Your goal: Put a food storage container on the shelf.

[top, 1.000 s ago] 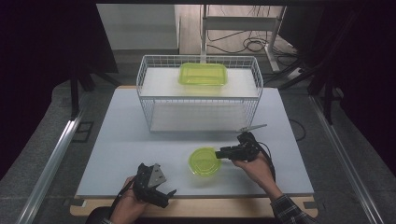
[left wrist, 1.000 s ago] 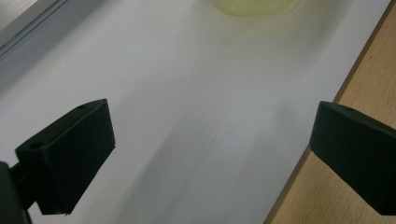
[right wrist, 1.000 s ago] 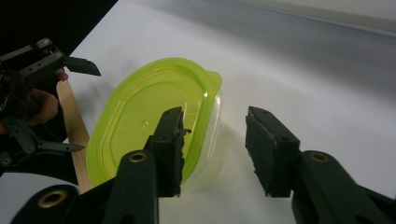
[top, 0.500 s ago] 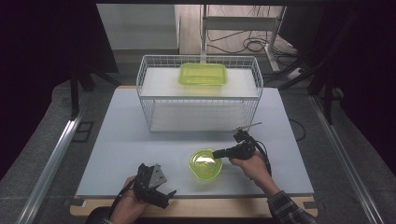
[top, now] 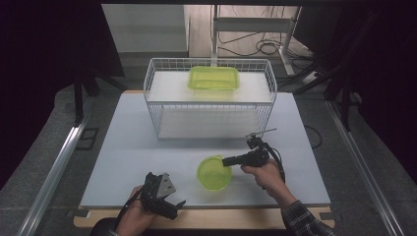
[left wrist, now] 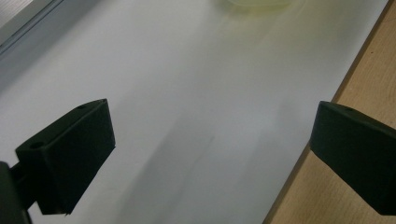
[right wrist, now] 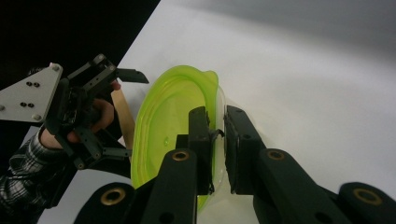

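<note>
Since a second ago your right tongs (top: 227,161) have slid in over the bowl (top: 214,173) and their jaws have just been closing; now they are clamped on the bowl's rim, one pad inside the wall and one outside, as the right gripper view shows (right wrist: 215,140). The bowl (right wrist: 173,130) sits at the tips of those tongs, on the white table (top: 123,137), and reaches away from them toward your left hand. Your left tongs (top: 169,206) rest at the near edge of the table, well apart from the bowl, with their jaws spread wide and nothing between them; in the left gripper view (left wrist: 210,154) bare table lies under them and a sliver of the bowl (left wrist: 254,3) shows far ahead. Beyond your right tongs, across the table, stands a wire basket (top: 152,105) with a green box (top: 214,77) on its top.
</note>
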